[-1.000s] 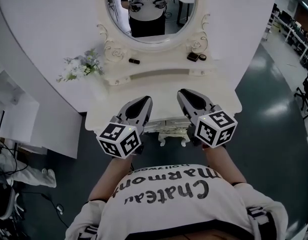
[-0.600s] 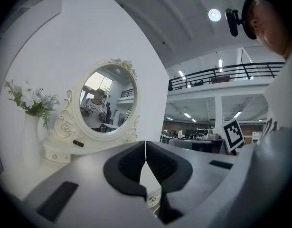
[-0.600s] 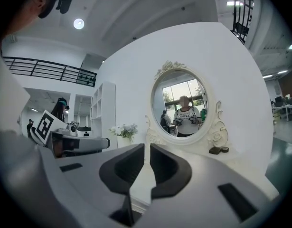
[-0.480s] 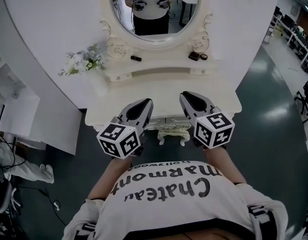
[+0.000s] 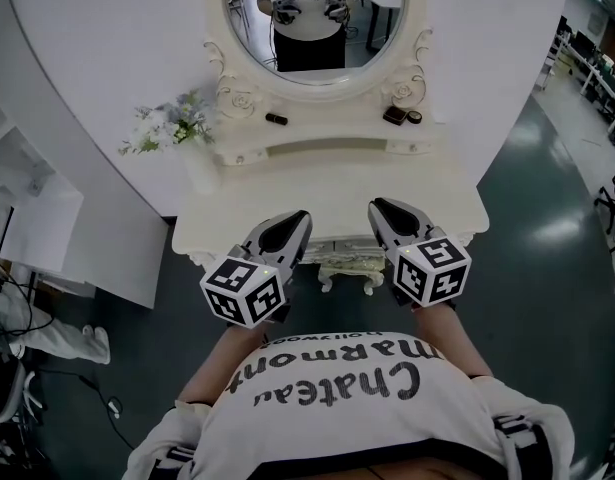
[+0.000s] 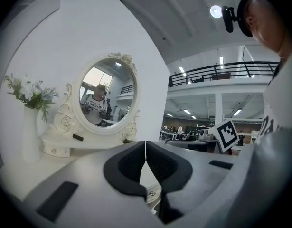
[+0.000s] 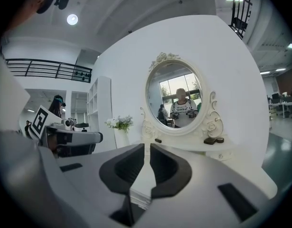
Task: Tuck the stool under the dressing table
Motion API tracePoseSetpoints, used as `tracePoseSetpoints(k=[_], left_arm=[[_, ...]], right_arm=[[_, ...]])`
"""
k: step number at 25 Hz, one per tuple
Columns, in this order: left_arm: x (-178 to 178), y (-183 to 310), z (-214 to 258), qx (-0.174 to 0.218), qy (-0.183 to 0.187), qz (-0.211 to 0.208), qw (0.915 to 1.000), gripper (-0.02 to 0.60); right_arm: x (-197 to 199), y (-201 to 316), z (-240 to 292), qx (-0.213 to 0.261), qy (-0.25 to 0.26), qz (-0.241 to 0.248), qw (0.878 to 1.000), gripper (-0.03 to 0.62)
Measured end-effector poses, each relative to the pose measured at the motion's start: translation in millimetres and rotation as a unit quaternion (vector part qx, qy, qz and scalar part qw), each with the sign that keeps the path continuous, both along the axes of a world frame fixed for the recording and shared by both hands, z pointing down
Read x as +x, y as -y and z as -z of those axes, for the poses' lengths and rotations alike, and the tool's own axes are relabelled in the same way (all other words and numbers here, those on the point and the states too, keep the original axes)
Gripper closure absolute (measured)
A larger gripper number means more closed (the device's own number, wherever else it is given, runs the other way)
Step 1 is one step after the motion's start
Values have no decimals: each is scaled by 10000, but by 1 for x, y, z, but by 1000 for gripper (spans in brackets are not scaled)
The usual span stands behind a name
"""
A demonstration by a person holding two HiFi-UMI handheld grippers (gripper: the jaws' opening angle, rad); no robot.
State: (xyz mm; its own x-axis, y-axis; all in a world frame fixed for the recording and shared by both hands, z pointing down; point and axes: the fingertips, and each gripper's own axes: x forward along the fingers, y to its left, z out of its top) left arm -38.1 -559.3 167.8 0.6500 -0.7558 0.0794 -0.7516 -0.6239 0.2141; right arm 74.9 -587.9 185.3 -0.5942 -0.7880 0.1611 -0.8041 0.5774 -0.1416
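- Dressing table [image 5: 237, 218]: white, carved, with an oval mirror [image 5: 317, 18] at its back. It is the reference for all places below.
- Stool [image 5: 345, 265]: cream with scrolled legs, standing on the floor at the table's front edge. Its far part is already under the top, and only the near rim and two legs show.
- Handling (judged): a rigid frame, probably fairly heavy. The painted carving looks smooth and easily chipped. It is best taken by the near seat rim, one side each, and slid level, since the legs could catch on the table's apron.
- Left gripper [image 5: 295, 220]: over the table's front edge, left of the stool. The jaws are fully together with nothing between them.
- Right gripper [image 5: 381, 210]: over the same edge, right of the stool. The jaws are all but together, leaving a thin empty slit.
- Flowers [image 5: 172, 128]: on the table's left rear.
- Small dark items [image 5: 394, 115]: on the shelf below the mirror. Any labels are too small to read.
- Shirt [image 5: 337, 388]: in front of the table, printed "Chateau Marmont", with "hollywood" beneath.
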Motion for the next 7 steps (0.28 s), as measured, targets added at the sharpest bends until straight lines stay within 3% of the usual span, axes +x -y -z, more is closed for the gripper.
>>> tracePoseSetpoints(k=[7], left_arm=[[-1, 9, -8, -102, 15, 59, 9999, 554]], right_arm=[[4, 10, -13, -119, -62, -21, 9999, 540]])
